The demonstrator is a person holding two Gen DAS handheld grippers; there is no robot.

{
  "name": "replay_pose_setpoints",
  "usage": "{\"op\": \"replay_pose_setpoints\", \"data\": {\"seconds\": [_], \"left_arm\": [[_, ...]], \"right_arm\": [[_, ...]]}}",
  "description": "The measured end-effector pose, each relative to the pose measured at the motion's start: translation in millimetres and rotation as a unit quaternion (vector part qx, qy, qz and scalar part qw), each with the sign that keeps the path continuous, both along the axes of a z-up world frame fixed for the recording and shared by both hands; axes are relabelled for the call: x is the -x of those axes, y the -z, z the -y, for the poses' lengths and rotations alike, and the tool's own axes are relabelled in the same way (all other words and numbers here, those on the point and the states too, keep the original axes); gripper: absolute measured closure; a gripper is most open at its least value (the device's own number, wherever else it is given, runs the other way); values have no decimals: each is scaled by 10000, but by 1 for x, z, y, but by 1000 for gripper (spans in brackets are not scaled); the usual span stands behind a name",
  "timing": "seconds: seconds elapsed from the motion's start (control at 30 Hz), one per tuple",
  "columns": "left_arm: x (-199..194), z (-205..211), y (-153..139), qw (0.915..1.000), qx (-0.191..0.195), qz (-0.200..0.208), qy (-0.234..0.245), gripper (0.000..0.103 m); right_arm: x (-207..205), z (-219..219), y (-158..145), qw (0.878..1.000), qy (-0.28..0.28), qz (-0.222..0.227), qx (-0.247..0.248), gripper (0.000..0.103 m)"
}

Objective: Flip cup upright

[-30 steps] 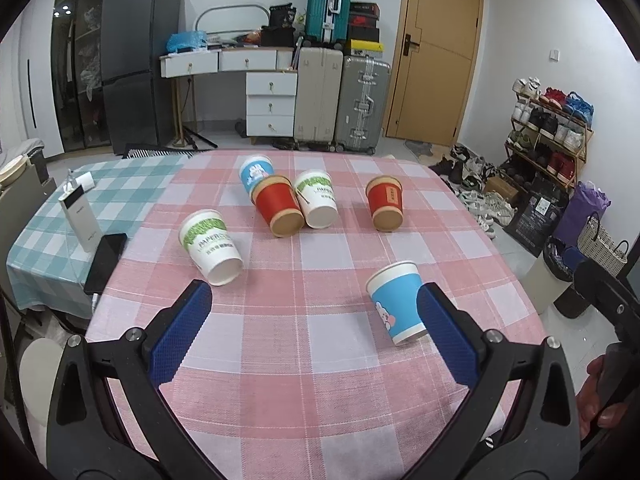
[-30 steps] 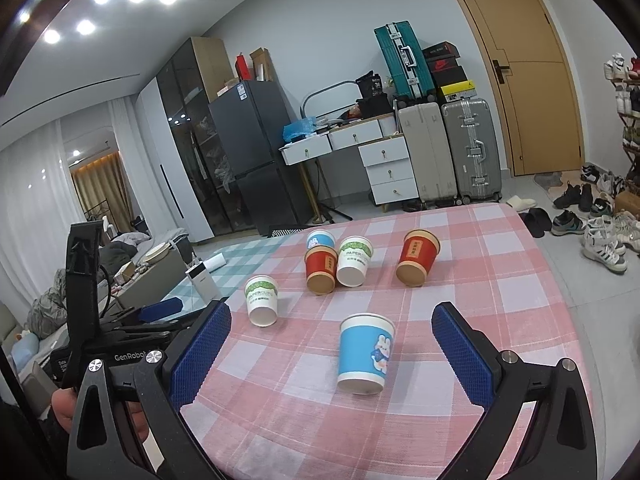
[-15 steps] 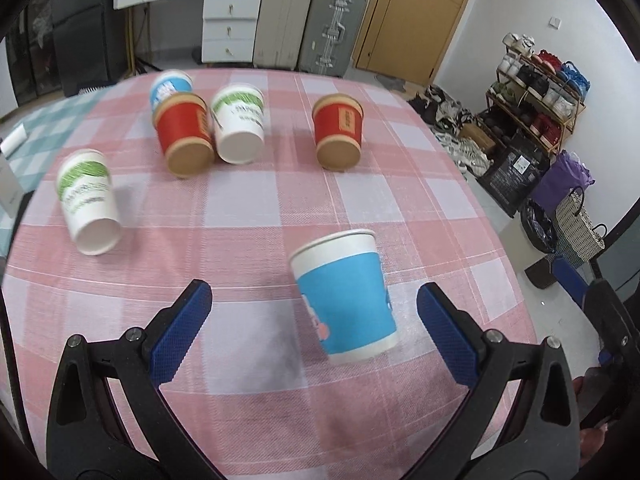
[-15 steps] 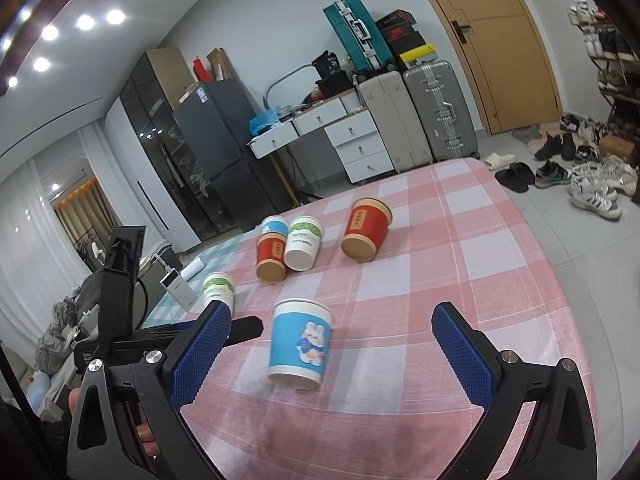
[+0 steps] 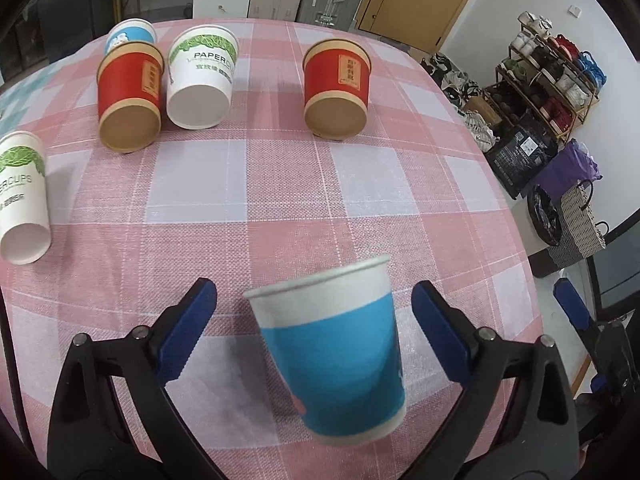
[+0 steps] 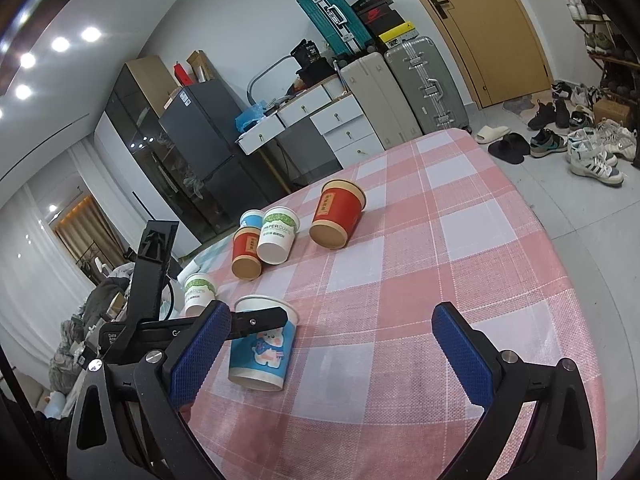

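A blue paper cup (image 5: 332,360) with a cartoon print lies on its side on the pink checked tablecloth (image 5: 280,184). Its white rim points away from the left wrist camera. My left gripper (image 5: 312,288) is open, and its blue pads flank the cup with a small gap on each side. In the right wrist view the same cup (image 6: 260,356) sits just inside the left pad of my open right gripper (image 6: 330,314). One finger of the left gripper (image 6: 260,318) crosses the cup near its rim. The right gripper holds nothing.
Further back lie two red cups (image 5: 336,88) (image 5: 130,96), a white cup (image 5: 200,76), another white cup (image 5: 22,196) at the left and a second blue cup (image 5: 130,34). The table edge curves down the right, with a shoe rack (image 5: 560,64) and bags (image 5: 576,220) beyond it.
The left gripper has moved forward and down over the table, so the blue cup now sits between its pads. The right gripper has tilted and come closer to that cup.
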State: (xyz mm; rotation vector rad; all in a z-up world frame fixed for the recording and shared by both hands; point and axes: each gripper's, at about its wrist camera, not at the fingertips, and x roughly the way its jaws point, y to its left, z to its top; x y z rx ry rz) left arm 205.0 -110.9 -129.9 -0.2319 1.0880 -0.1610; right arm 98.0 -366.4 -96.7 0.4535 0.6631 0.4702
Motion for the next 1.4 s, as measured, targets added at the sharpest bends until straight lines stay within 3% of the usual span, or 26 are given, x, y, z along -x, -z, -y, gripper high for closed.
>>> {"op": "replay_pose_setpoints", "data": {"seconds": [0.1, 0.13, 0.23, 0.37, 0.7, 1.0, 1.4], "left_arm": [[-9, 2, 6, 9998, 183, -67, 100, 22], [-12, 2, 9, 9994, 299, -125, 130, 35], [-17, 1, 14, 9977, 622, -199, 186, 37], [-18, 2, 14, 9972, 695, -192, 219, 41], [-6, -3, 2, 9967, 760, -190, 222, 43], [21, -15, -39, 9968, 716, 173, 326, 43], [96, -85, -97, 9957, 437, 803, 140, 43]], "right_arm": [[-5, 2, 3, 10000, 1, -38, -44, 0], [-5, 3, 3, 10000, -8, -44, -62, 0], [-7, 4, 5, 9999, -32, -52, -83, 1], [-7, 4, 5, 9999, -18, -44, -92, 0], [1, 2, 1, 10000, -4, -1, -60, 0], [13, -10, -18, 9998, -49, 175, 50, 0], [42, -51, -51, 9980, -293, 484, 271, 0]]}}
